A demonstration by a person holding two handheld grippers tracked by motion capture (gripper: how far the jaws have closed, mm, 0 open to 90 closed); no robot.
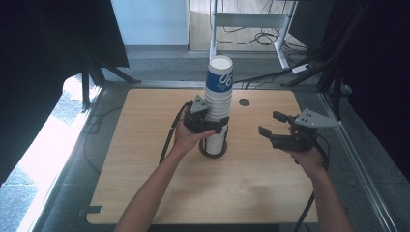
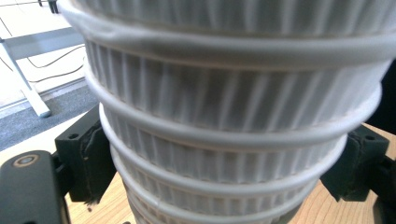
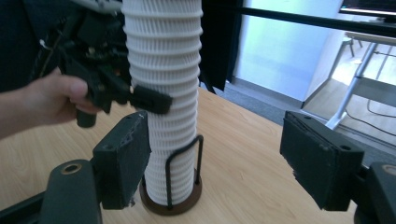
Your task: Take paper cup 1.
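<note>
A light wooden counter (image 1: 145, 159) with rounded corners stands on a grey carpeted floor (image 1: 159, 67); a small round dark hole (image 1: 243, 102) is cut near its far edge. Beyond it the floor changes to pale wood, where a white metal frame (image 1: 251, 21) on slanted legs stands with black cables (image 1: 263, 38) trailing around it. Dark curtains (image 1: 48, 43) hang at both sides, and daylight falls on the floor at the left.

Near the middle of the counter a tall stack of white ribbed paper cups (image 1: 218, 104), the top one printed blue, stands upright in a round dark holder with black wire uprights (image 3: 184, 186).

The left gripper (image 1: 209, 124) is clamped on the stack about halfway up: in the left gripper view its black jaws press against the ribbed wall from both sides.

The right gripper (image 1: 272, 123) hangs above the counter well to the right of the stack, apart from it. Its jaws are parted with nothing between the pads; in the right gripper view the stack and holder stand farther off, behind the left-hand jaw.
</note>
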